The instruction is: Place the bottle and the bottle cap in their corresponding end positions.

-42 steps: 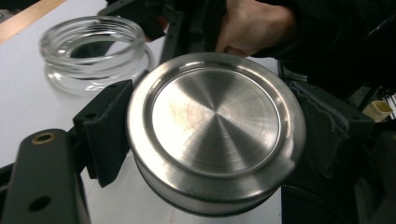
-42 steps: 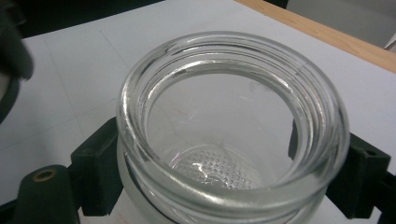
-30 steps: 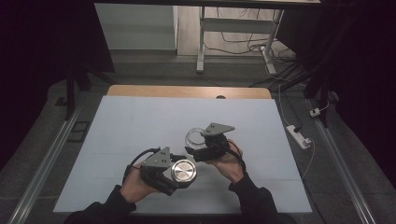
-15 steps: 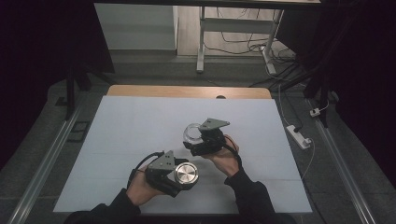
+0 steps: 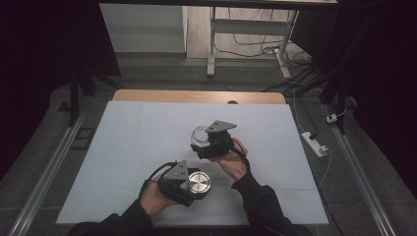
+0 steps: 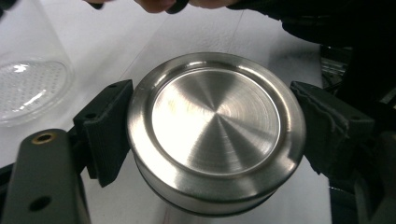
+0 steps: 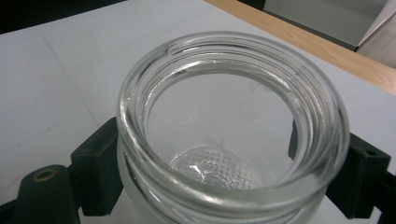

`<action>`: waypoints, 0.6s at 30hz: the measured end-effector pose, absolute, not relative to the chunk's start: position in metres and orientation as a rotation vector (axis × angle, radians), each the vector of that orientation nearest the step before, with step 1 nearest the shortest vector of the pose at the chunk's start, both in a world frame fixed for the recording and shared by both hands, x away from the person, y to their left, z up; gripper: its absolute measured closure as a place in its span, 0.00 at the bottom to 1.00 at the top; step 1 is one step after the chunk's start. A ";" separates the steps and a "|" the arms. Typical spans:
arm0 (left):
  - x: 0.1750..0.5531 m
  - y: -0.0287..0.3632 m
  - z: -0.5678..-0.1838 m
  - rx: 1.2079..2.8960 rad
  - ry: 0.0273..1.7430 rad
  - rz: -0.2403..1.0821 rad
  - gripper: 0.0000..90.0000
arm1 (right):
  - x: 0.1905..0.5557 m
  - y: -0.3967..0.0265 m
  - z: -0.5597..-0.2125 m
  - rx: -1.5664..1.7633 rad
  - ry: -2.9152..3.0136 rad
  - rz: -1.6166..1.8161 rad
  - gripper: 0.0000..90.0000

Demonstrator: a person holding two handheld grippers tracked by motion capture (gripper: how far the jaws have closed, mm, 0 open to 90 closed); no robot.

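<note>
L claw [image 5: 194,183] clamps a steel lid [image 5: 199,183] across its diameter, near the desk's [image 5: 123,147] front edge, centre. R claw [image 5: 201,142] grips a glass jar [image 5: 198,133] below its threaded neck, mid-desk, just behind the lid.

Orientation: jar mouth [image 7: 233,116] open, facing up toward R claw cam; long axis approx. vertical, slightly tilted. Lid [image 6: 215,131] flat face up; axis short, vertical.

Risks (est.):
- Smooth steel rim may slip from the pads if squeeze eases.
- Glass may crack under excess clamp force.
- Lid tilted rel. to neck: cross-threading, jam.
</note>
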State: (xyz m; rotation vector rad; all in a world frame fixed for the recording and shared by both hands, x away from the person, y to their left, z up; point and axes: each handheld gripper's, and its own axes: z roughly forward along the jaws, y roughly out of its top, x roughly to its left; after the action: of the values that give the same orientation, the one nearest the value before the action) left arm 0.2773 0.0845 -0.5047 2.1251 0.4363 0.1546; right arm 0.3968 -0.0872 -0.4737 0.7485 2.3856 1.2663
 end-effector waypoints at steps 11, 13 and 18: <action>0.286 0.079 -0.520 2.150 0.476 0.153 0.22 | 0.413 -0.082 -0.480 0.757 2.374 1.252 0.16; 0.288 0.078 -0.523 2.153 0.487 0.141 0.22 | 0.416 -0.081 -0.482 0.763 2.372 1.248 0.16; 0.293 0.076 -0.528 2.175 0.512 0.139 0.22 | 0.422 -0.080 -0.487 0.773 2.377 1.234 0.16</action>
State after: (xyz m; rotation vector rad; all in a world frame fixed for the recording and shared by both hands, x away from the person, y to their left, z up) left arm 0.2929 0.0760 -0.5280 2.1754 0.5121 0.1390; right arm 0.4216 -0.0799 -0.4869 0.7728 2.3768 1.2337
